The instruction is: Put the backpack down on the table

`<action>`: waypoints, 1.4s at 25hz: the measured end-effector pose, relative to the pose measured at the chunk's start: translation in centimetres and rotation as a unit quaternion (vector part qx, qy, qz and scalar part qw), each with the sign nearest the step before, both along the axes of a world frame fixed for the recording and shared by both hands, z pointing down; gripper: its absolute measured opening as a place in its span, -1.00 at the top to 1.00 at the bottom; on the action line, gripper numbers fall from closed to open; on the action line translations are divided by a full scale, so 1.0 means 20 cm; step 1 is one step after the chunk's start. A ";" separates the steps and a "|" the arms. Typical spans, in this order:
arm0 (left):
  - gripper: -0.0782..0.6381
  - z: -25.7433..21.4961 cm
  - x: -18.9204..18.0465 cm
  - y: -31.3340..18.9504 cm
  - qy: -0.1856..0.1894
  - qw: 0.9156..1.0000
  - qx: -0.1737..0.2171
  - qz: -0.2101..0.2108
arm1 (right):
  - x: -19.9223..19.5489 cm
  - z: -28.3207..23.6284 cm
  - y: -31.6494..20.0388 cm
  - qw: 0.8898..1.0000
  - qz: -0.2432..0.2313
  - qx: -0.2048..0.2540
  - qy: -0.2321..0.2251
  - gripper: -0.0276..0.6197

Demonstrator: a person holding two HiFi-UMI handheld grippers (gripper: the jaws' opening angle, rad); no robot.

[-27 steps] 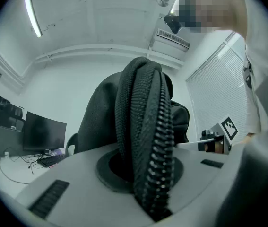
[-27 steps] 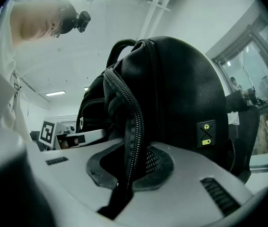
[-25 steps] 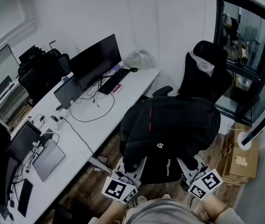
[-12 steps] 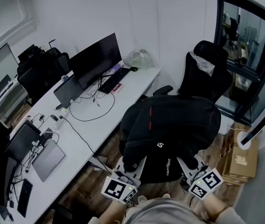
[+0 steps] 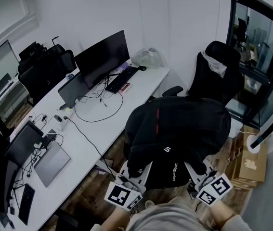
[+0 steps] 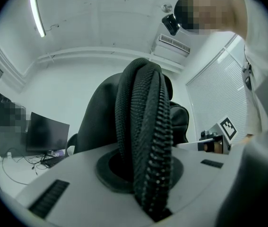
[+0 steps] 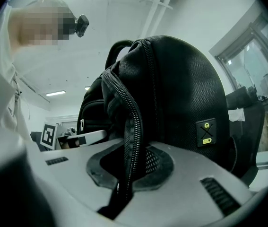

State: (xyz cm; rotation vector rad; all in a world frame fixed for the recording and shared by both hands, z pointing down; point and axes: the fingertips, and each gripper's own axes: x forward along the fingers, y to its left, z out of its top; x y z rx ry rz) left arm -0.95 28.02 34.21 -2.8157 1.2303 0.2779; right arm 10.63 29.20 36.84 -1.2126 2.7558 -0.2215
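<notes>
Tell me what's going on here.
A person is holding a black backpack in the air with two grippers. The left gripper is shut on a thick ribbed edge of it, the right gripper on a zipped edge. The backpack hangs beside the white table, not yet set down there, with an office chair behind.

One backpack, two grippers, one white table, one white plastic bag.
</notes>
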 end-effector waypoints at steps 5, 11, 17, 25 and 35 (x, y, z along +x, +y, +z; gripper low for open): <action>0.72 0.02 -0.08 0.00 -0.001 1.000 -0.004 -0.005 | -0.08 0.02 -0.01 1.000 -0.003 -0.009 -0.002 0.83; 0.72 0.02 -0.12 -0.10 -0.001 1.000 -0.002 -0.010 | -0.12 0.03 -0.10 1.000 -0.005 -0.010 -0.005 0.83; 0.72 0.03 -0.06 -0.25 -0.001 1.000 -0.005 -0.012 | -0.06 0.03 -0.25 1.000 -0.009 -0.010 -0.006 0.83; 0.72 0.01 0.05 -0.56 0.003 1.000 0.000 -0.021 | 0.05 0.01 -0.58 1.000 -0.017 -0.006 -0.002 0.83; 0.72 0.01 0.13 -0.93 0.003 0.999 -0.003 -0.046 | 0.13 0.00 -0.97 0.999 -0.043 -0.011 0.000 0.83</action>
